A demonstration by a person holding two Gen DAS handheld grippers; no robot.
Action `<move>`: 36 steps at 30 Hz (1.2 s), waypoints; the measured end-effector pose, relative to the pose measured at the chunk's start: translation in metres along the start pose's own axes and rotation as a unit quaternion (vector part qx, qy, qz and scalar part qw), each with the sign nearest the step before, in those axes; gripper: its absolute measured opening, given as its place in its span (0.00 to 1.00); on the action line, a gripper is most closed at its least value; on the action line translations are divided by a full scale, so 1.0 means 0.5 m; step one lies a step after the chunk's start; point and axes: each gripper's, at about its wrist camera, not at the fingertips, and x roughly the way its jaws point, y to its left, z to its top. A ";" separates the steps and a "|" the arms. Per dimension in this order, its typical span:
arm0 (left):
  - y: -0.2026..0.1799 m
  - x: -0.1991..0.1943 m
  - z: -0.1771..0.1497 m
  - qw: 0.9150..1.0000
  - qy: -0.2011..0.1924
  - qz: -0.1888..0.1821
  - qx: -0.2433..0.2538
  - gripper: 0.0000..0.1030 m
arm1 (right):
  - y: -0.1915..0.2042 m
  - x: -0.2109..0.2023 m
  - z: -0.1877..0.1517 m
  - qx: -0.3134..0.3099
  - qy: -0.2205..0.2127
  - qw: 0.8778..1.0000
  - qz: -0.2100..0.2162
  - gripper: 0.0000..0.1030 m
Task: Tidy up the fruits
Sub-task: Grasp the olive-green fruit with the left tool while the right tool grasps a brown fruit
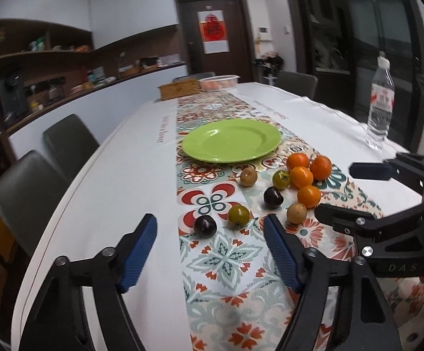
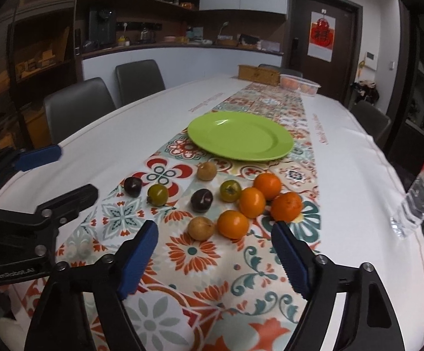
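Observation:
A green plate point(image 1: 231, 140) point(image 2: 241, 136) lies bare on the patterned runner. In front of it lie loose fruits: several oranges point(image 1: 301, 177) point(image 2: 252, 201), two dark plums point(image 1: 205, 225) point(image 2: 201, 200), two green-brown fruits point(image 1: 238, 215) point(image 2: 157, 194) and two tan fruits point(image 1: 296, 213) point(image 2: 200, 228). My left gripper point(image 1: 210, 225) is open and empty, just short of the near plum. My right gripper point(image 2: 214, 232) is open and empty, just short of a tan fruit and an orange. Each gripper also shows in the other's view, the right point(image 1: 349, 187) and the left point(image 2: 65, 172).
A water bottle point(image 1: 381, 102) point(image 2: 419, 196) stands at the table's right edge. A wooden box point(image 1: 179, 89) and a clear container of fruit point(image 1: 219, 82) sit at the far end. Grey chairs point(image 1: 68, 140) line the left side.

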 end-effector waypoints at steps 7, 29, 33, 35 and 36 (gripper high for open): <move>-0.009 0.049 0.008 0.998 0.010 -0.040 0.053 0.59 | 0.008 0.052 0.002 0.008 0.027 0.999 0.027 0.61; -0.043 0.160 0.020 0.984 0.067 -0.110 0.121 0.36 | -0.016 0.144 -0.010 0.045 0.094 0.992 0.070 0.41; -0.045 0.175 0.021 0.983 0.082 -0.111 0.118 0.30 | -0.018 0.153 -0.008 0.049 0.097 0.991 0.074 0.37; -0.046 0.183 0.020 0.983 0.091 -0.110 0.115 0.29 | -0.018 0.157 -0.007 0.049 0.098 0.991 0.076 0.33; -0.046 0.185 0.019 0.983 0.092 -0.109 0.114 0.29 | -0.018 0.157 -0.007 0.049 0.098 0.991 0.077 0.33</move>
